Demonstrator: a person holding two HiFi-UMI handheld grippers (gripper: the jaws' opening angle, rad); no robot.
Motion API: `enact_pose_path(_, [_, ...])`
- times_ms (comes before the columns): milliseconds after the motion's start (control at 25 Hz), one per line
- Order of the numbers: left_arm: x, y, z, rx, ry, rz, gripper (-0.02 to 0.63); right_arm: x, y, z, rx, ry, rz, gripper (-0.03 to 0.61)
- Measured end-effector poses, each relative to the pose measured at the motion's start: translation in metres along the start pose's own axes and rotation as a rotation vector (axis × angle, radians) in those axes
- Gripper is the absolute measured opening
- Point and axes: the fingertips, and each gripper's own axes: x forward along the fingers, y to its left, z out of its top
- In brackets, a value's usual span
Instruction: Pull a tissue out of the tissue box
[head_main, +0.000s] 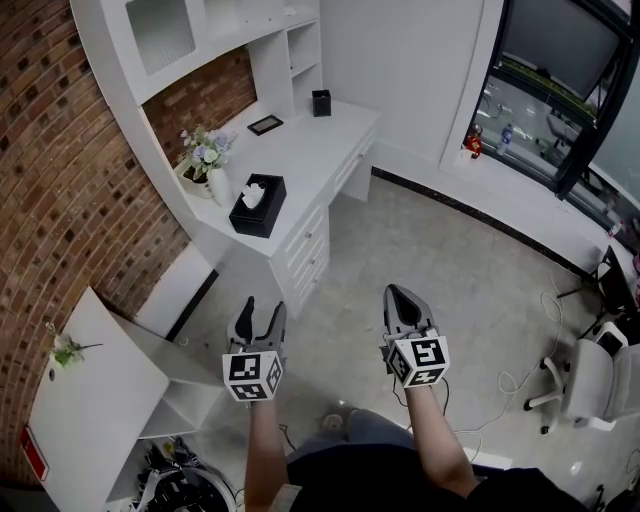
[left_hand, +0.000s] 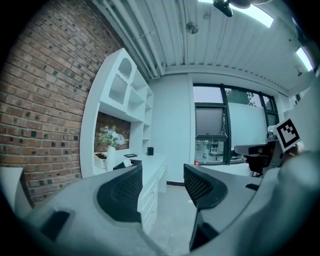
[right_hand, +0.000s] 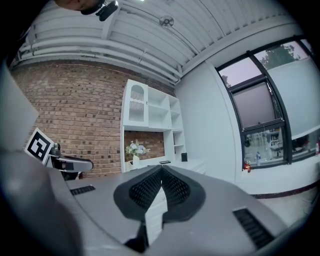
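Both grippers held low over the floor, well short of the tissue box on the desk.

The left gripper (head_main: 264, 306) has its jaws spread wide with only open air between them. The right gripper (head_main: 393, 293) has its jaws closed together at the tips and holds nothing. Both sit at the near edge of the scene, above the grey floor (head_main: 450, 270), and point toward the far-left corner. The black tissue box (head_main: 257, 207) rests on the white desk (head_main: 320, 140) against the brick wall (head_main: 60, 170), far from and to the left of both grippers. A white tissue (head_main: 253, 194) stands up out of its top. Just left of the box is a white vase of flowers (head_main: 207, 160). Farther along the desk lie a small dark frame (head_main: 265, 125) and a black cup (head_main: 321, 103).
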Motion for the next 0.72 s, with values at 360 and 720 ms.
enact_pose_path(360, [0.01,0.023,-0.005,-0.004,-0.001,0.0,0.23,0.014,0.004,0.003,-0.022,-0.024,-0.009,-0.003])
enact_pose_path(720, [0.067,0.045,0.009,0.006,-0.016,0.029,0.23,0.084,-0.024,0.015,-0.018,-0.06,0.013,-0.002])
